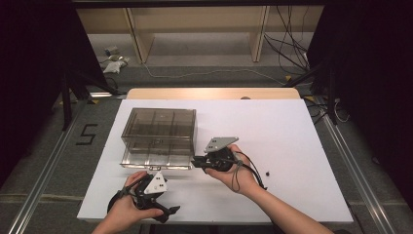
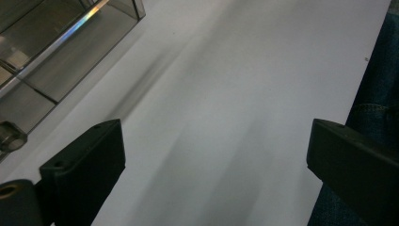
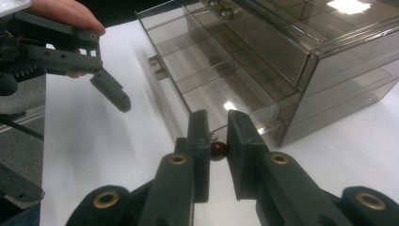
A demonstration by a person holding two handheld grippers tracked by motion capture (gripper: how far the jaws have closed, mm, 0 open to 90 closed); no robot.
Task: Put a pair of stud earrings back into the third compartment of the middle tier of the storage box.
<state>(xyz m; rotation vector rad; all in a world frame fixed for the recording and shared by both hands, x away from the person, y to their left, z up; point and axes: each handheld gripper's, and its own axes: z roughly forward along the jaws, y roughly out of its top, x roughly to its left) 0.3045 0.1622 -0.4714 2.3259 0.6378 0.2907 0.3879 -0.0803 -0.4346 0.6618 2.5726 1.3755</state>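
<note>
My left gripper (image 1: pixel 168 210) sits at the near table edge, jaws spread on nothing. My right gripper (image 3: pixel 217 141) pinches a small dark-red round bead (image 3: pixel 218 149) just beside the smoky transparent plastic drawer box's (image 1: pixel 158 131) pulled-out drawer (image 3: pixel 221 80).

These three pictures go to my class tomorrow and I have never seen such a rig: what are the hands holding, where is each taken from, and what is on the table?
A person holds a hand-operated gripper in each hand. The high view looks down on the white table; each of the other two comes from a camera riding on a gripper. A smoky clear drawer box stands on the table, its bottom drawer pulled out. The right gripper is shut on a small dark red bead beside that drawer. The left gripper is open, nothing between its jaws. A small dark speck lies to the right.
</note>
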